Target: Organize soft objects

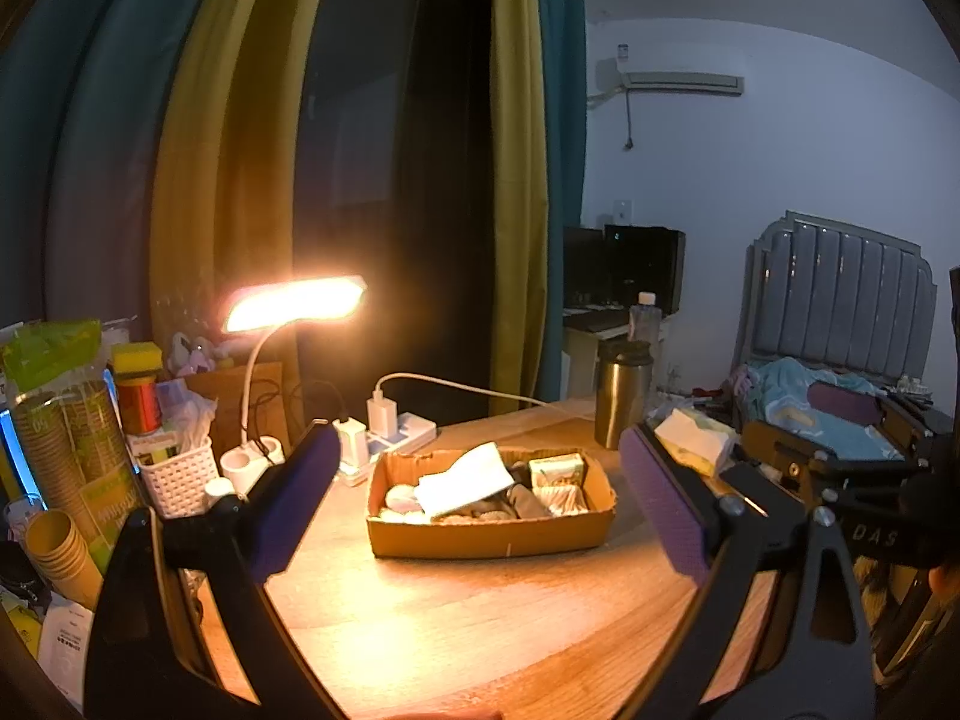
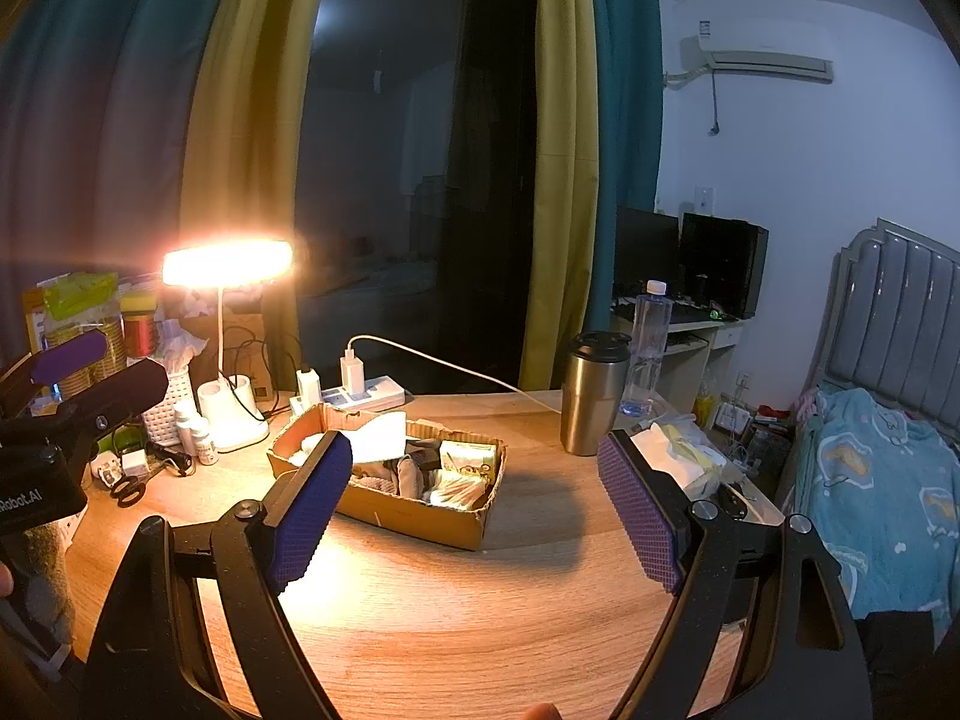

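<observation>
A shallow cardboard box [image 1: 489, 537] [image 2: 420, 519] sits mid-table under the lamp. It holds soft items: a white tissue sheet [image 1: 465, 480] [image 2: 378, 438], green tissue packs [image 1: 558, 471] [image 2: 468, 456], grey cloth [image 1: 528, 501] [image 2: 408, 474] and white pads. My left gripper [image 1: 480, 498] is open and empty, held above the table in front of the box; it also shows at the left of the right wrist view [image 2: 84, 360]. My right gripper [image 2: 474, 498] is open and empty, framing the box. A loose tissue pack [image 1: 690, 438] [image 2: 678, 450] lies at the table's right edge.
A lit desk lamp [image 1: 294, 306] [image 2: 225, 264], power strip with chargers [image 1: 390, 432] [image 2: 354, 393] and steel tumbler [image 1: 621, 390] [image 2: 591, 390] stand behind the box. Paper cups, cans and a white basket [image 1: 180, 468] crowd the left. A bed [image 2: 882, 492] lies right of the table.
</observation>
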The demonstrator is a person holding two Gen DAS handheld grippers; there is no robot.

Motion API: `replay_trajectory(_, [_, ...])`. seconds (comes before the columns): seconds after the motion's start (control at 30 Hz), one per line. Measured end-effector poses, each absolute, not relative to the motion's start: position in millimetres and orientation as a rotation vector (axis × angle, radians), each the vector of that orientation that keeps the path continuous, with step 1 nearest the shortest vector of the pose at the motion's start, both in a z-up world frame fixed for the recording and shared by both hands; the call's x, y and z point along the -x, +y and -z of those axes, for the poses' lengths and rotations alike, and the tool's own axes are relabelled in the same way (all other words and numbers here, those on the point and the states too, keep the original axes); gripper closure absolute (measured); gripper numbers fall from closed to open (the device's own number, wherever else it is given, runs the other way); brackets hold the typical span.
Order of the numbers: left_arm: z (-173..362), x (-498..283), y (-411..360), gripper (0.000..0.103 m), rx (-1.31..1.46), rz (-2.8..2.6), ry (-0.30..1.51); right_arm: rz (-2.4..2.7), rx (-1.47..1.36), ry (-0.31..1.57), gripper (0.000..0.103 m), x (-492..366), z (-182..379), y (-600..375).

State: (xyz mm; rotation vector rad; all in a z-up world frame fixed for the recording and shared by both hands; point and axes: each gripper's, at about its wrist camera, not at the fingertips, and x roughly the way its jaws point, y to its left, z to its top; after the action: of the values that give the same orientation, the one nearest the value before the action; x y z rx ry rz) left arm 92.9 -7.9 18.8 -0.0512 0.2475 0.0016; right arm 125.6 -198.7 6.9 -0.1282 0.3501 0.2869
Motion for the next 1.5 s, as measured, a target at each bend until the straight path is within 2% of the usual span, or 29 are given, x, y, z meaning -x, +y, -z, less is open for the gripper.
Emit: replay_trajectory(1.5, [-21.0, -91.9, -12.7, 0.008, 0.052, 0.004, 0.249, -0.286, 0.127, 0.349, 0.017, -126.0, -6.6, -198.3])
